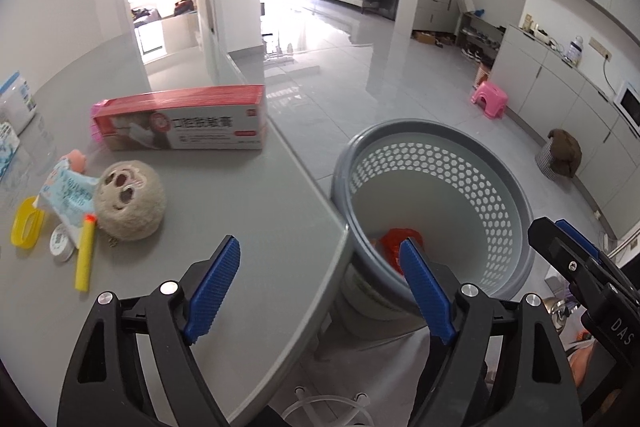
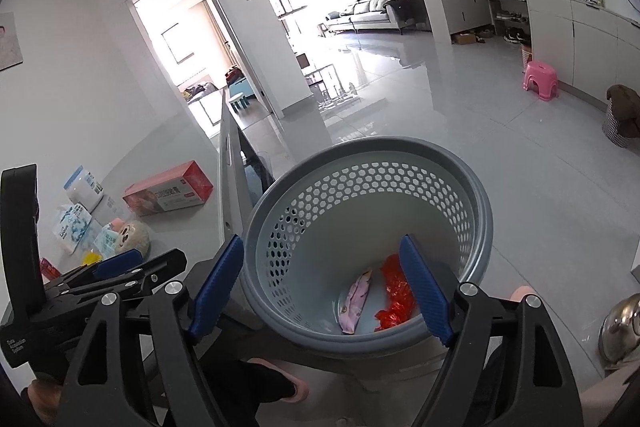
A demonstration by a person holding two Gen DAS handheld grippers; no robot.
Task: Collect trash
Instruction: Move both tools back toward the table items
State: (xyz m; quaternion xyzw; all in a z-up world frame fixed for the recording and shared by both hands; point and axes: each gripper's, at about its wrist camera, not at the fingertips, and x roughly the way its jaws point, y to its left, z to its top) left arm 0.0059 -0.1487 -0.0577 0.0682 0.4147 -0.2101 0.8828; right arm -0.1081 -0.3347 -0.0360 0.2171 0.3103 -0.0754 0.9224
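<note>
Left gripper [image 1: 320, 283] is held with fingers spread wide, nothing between them, over the rounded table [image 1: 256, 227] edge next to the bin. Right gripper [image 2: 324, 287] is likewise spread and empty, hovering just above the grey perforated basket [image 2: 476, 195], which stands off the table edge, on the floor side. Inside the basket two items are seen: a red crumpled wrapper [image 2: 394, 293] and a pale pink sachet [image 2: 356, 301], so part of the collecting is judged done. Left on the table: red-and-white carton [image 1: 180, 123], wet-wipe pack [image 1: 70, 195], yellow foam dart [image 1: 85, 253], small white cap [image 1: 62, 241], yellow plastic piece [image 1: 26, 223], round plush toy [image 1: 130, 201]. Which of these count as trash can't be confirmed; the plush probably doesn't. Remaining work is judged to be several more pick-and-drop cycles, the cluster at the left being nearest to the left gripper.
</note>
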